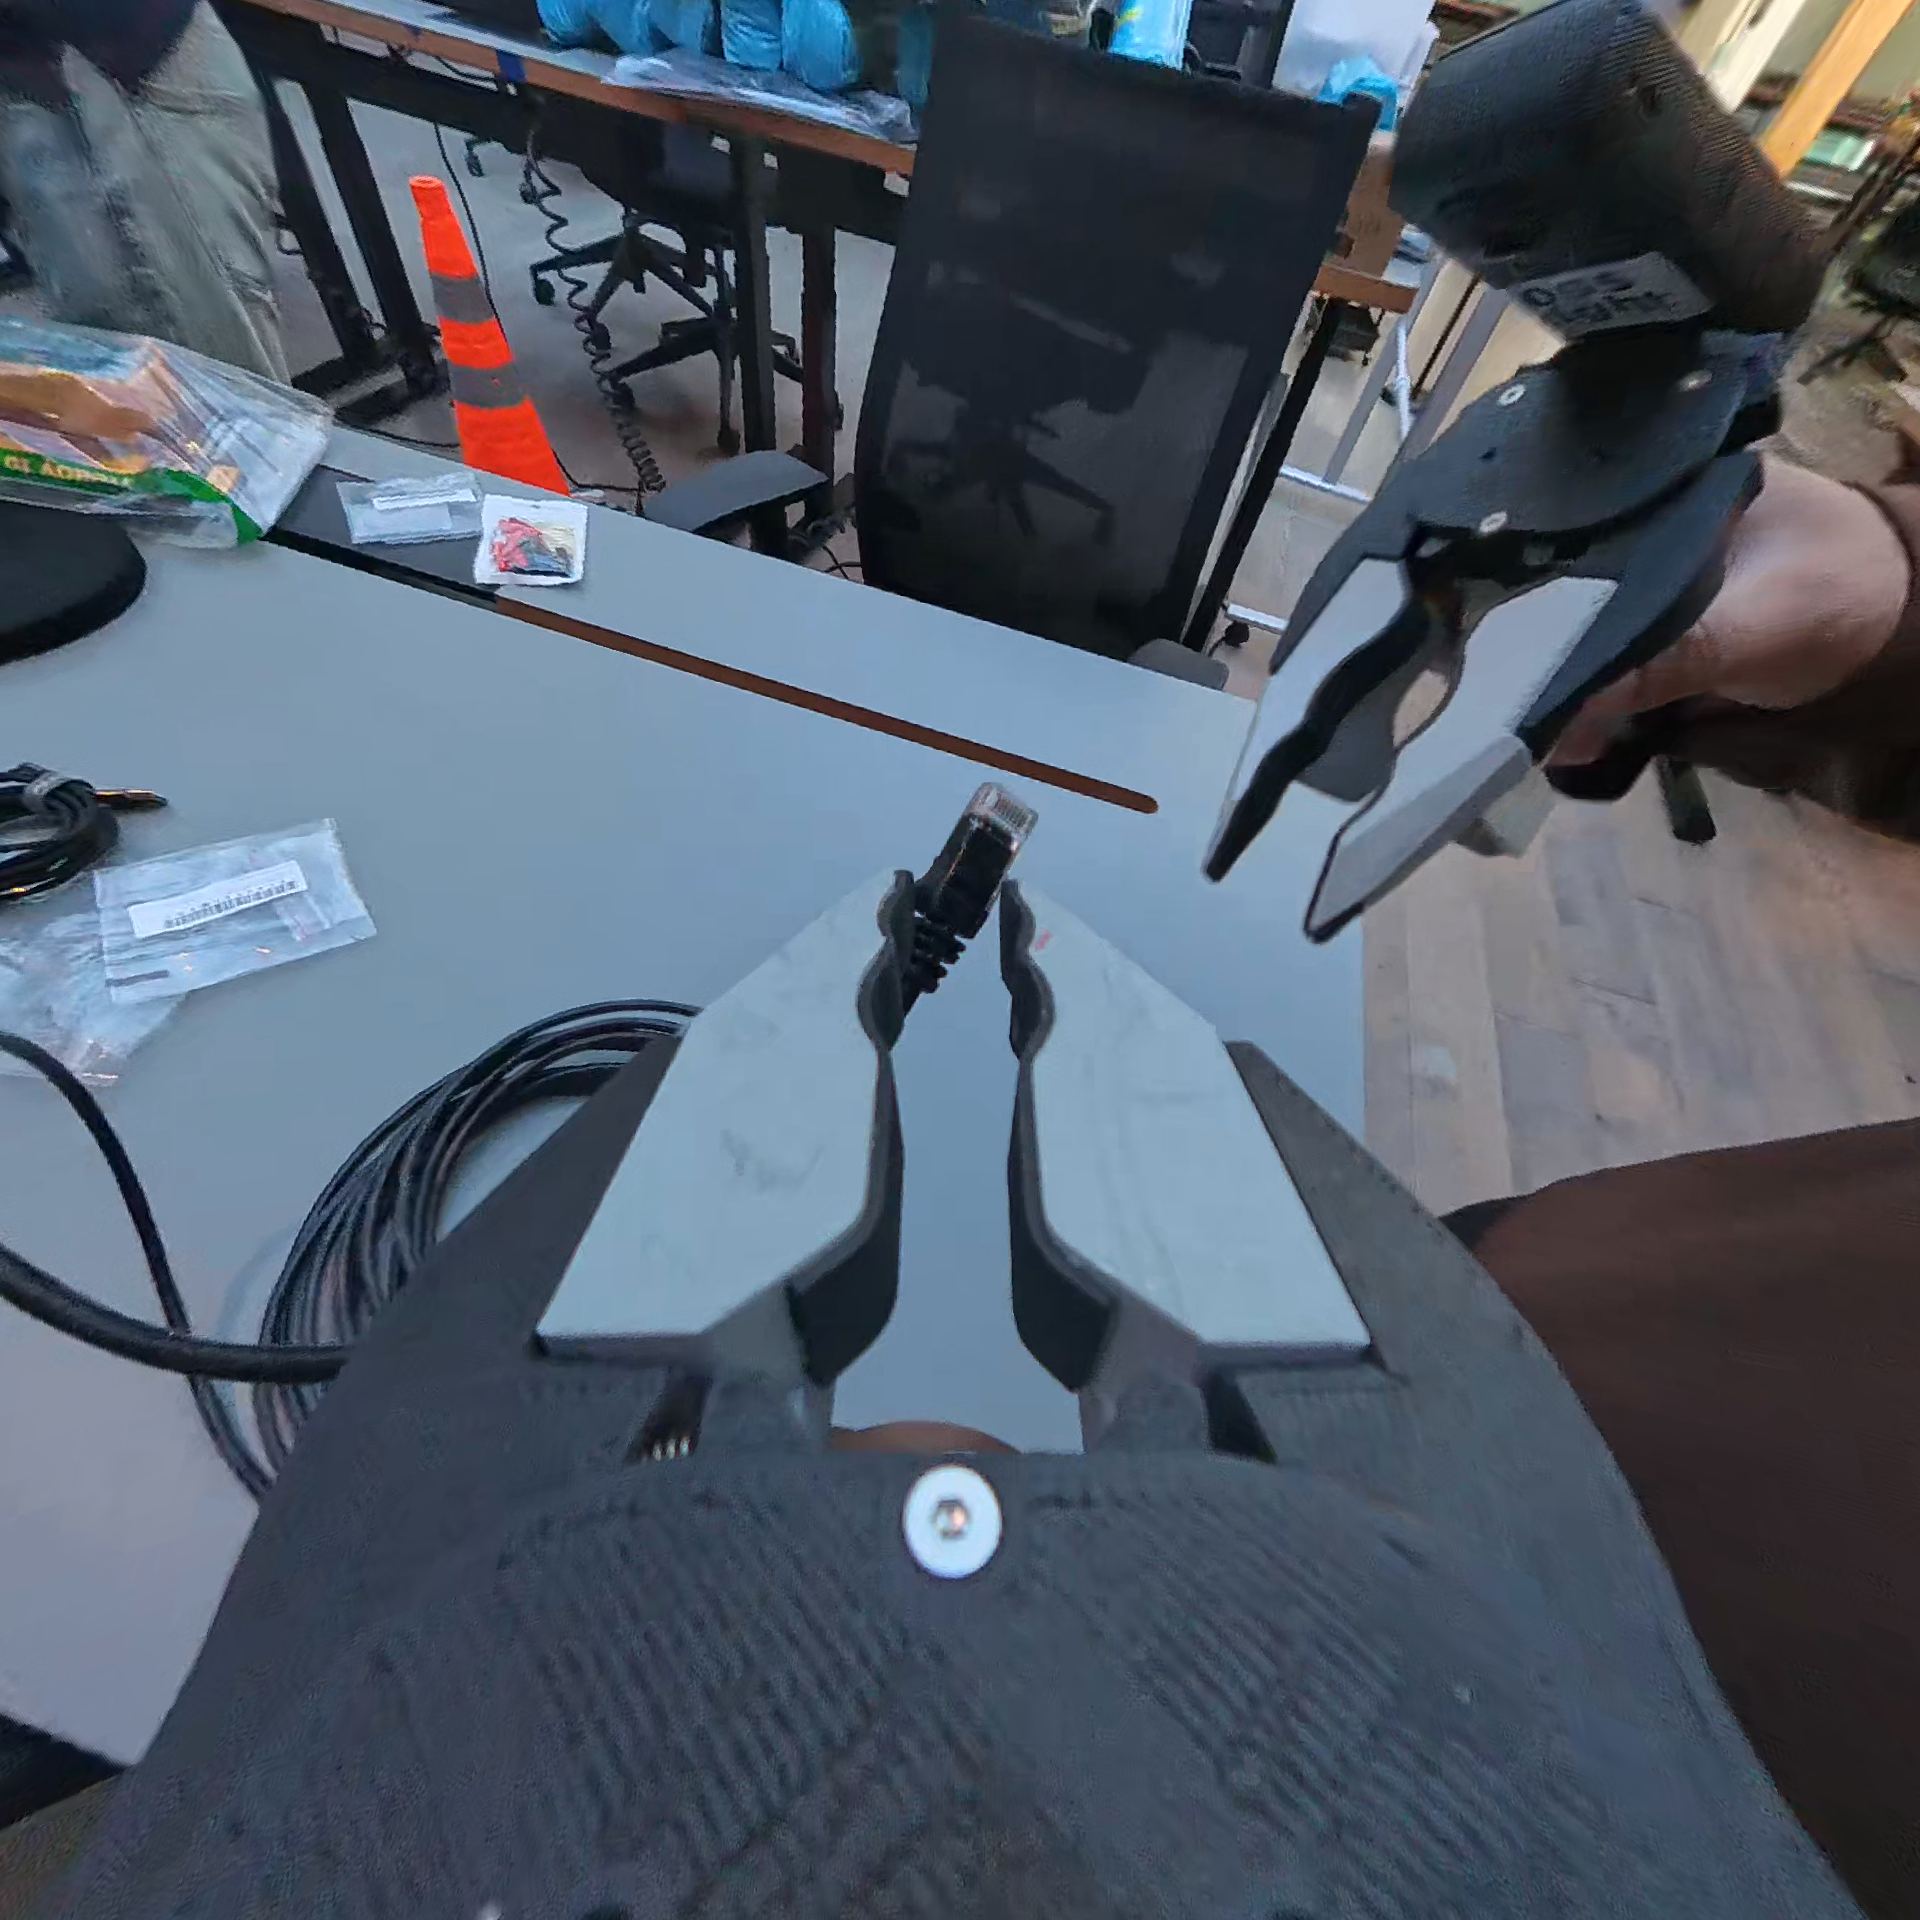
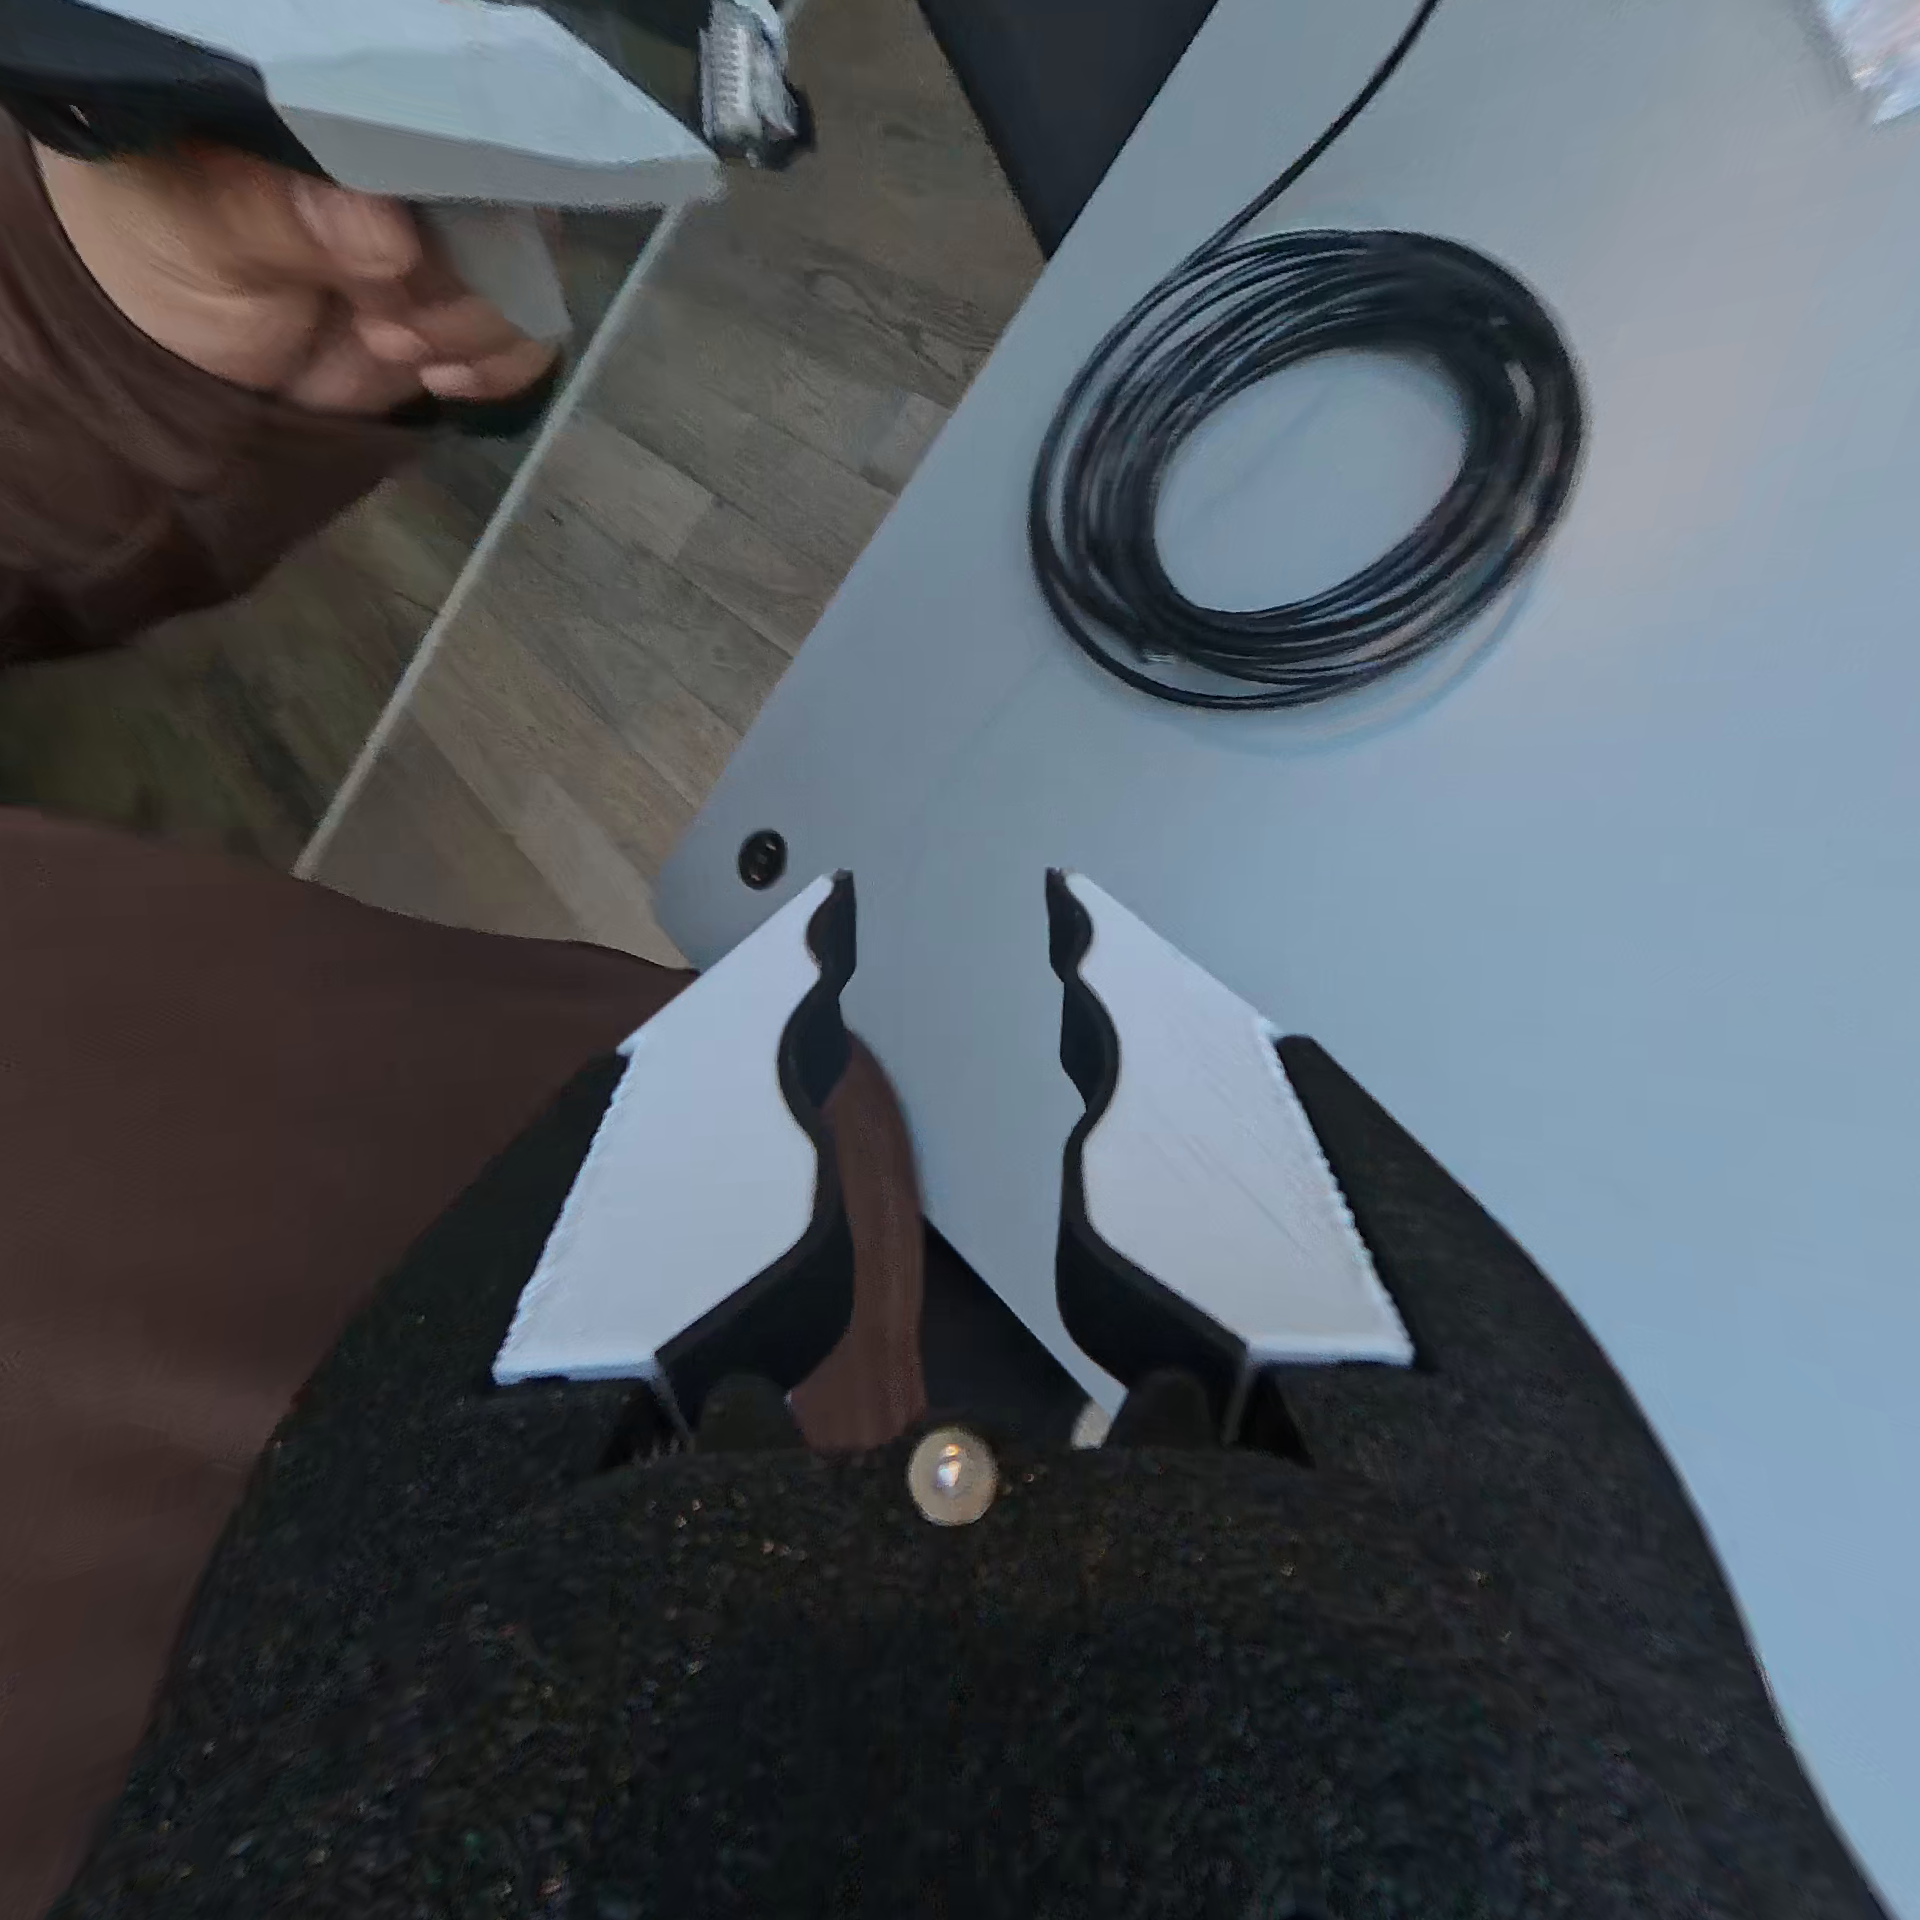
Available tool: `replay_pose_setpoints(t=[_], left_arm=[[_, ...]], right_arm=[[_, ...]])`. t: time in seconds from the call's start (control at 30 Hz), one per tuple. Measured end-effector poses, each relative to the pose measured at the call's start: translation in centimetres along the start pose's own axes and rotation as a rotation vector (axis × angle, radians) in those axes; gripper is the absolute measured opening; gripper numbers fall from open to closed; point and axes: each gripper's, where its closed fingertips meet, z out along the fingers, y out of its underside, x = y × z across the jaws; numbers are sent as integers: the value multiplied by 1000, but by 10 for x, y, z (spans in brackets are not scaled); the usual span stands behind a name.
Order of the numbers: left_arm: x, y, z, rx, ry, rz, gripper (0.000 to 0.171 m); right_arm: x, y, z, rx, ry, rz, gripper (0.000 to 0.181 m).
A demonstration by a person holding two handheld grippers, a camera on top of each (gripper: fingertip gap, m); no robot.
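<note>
My left gripper (image 1: 951,904) is shut on the black boot of a network cable plug (image 1: 977,862), held above the grey table (image 1: 623,748); the clear connector tip sticks out past the fingertips. The cable's black coil (image 1: 416,1174) lies on the table below and left of it, and also shows in the right wrist view (image 2: 1309,468). My right gripper (image 1: 1268,899) hovers open and empty to the right of the plug, near the table's edge. In the right wrist view its jaws (image 2: 951,894) stand apart over the table corner (image 2: 727,894). The held plug (image 2: 748,94) shows at top left.
A black mesh chair (image 1: 1091,343) stands behind the table, an orange cone (image 1: 478,343) on the floor. Clear plastic bags (image 1: 229,904), a small bag of red parts (image 1: 530,540), a snack bag (image 1: 135,436) and a black cable bundle (image 1: 42,831) lie at left. Wooden floor (image 1: 1558,987) lies to the right.
</note>
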Motion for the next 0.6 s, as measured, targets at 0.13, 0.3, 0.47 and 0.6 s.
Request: replay_pose_setpoints(t=[0.13,0.3,0.47,0.6], left_arm=[[32,7,27,-22,87,9,13],[44,7,40,-37,129,31,13],[34,14,20,-74,270,-141,13],[61,-2,8,-27,637,-474,13]], right_arm=[[-21,-1,46,3,-115,59,38],[-19,9,66,-48,-111,72,38],[-2,24,51,-39,-23,82,37],[-15,35,60,-99,12,-7,37]])
